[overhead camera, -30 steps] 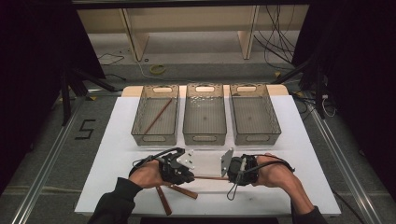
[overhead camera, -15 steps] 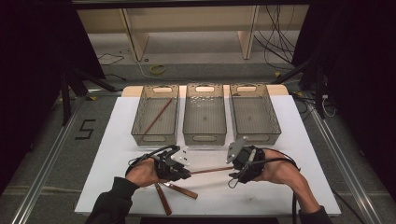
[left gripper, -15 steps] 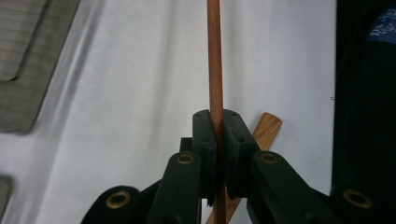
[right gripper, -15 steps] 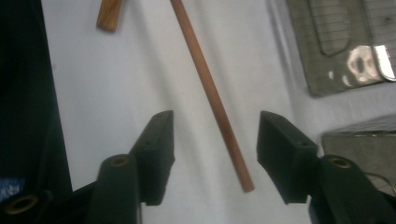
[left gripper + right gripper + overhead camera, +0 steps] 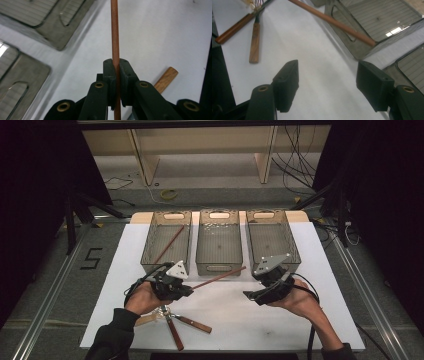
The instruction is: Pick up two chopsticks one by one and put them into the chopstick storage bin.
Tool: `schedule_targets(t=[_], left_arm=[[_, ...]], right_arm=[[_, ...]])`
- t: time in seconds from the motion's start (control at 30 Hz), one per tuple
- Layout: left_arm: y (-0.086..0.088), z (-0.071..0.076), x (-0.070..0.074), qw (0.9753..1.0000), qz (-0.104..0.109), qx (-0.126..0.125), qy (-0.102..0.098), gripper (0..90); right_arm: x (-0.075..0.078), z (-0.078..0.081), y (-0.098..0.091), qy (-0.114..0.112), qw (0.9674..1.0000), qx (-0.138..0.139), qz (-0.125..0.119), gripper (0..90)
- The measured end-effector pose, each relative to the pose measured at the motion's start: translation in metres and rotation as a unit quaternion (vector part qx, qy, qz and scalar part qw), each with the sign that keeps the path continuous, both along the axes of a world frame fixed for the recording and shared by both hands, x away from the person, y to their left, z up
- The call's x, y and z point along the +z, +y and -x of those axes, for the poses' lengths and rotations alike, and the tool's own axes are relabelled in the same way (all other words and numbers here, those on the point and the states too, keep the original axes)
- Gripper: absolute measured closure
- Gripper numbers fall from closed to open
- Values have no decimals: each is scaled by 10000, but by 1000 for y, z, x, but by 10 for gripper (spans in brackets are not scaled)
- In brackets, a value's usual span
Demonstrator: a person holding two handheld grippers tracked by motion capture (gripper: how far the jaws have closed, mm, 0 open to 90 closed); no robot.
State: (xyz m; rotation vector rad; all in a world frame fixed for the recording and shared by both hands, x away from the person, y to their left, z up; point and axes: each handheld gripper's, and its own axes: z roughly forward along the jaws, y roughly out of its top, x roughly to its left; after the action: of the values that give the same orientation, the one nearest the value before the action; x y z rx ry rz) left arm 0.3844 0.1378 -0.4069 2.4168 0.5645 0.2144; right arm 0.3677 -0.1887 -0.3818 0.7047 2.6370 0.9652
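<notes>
My left gripper (image 5: 186,289) is shut on a thin reddish-brown wooden stick (image 5: 220,277). The stick runs right and away from it, its far tip in front of the middle bin (image 5: 218,242). In the left gripper view the stick (image 5: 114,35) stands straight up between the closed jaws of the left gripper (image 5: 115,65). My right gripper (image 5: 253,296) is open, to the right of the stick's tip and apart from it. The right gripper (image 5: 327,82) has nothing between its jaws, and the stick (image 5: 332,21) crosses ahead of it.
Three grey see-through bins stand in a row at the back; the left bin (image 5: 167,240) holds a similar stick, and the right bin (image 5: 272,237) looks bare. Two wooden-handled utensils (image 5: 186,325) lie beside the left hand, also in the right gripper view (image 5: 254,42). The white mat (image 5: 300,330) covers the table.
The right gripper has let go of the stick's end, opened and drawn back to the right. The left gripper keeps its hold on the stick.
</notes>
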Motion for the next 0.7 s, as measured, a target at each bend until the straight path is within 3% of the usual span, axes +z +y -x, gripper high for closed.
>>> schedule_targets(t=[0.23,0.4,0.7], left_arm=[[15,-6,7,9980,303,539,-85,847],[30,-13,11,9938,509,970,-171,847],[51,-27,16,9865,709,1460,-198,847]], right_arm=[[-9,0,-12,50,9989,-366,-281,319],[-18,1,-18,96,9968,-674,-418,309],[-26,4,-25,171,9954,-783,-530,303]])
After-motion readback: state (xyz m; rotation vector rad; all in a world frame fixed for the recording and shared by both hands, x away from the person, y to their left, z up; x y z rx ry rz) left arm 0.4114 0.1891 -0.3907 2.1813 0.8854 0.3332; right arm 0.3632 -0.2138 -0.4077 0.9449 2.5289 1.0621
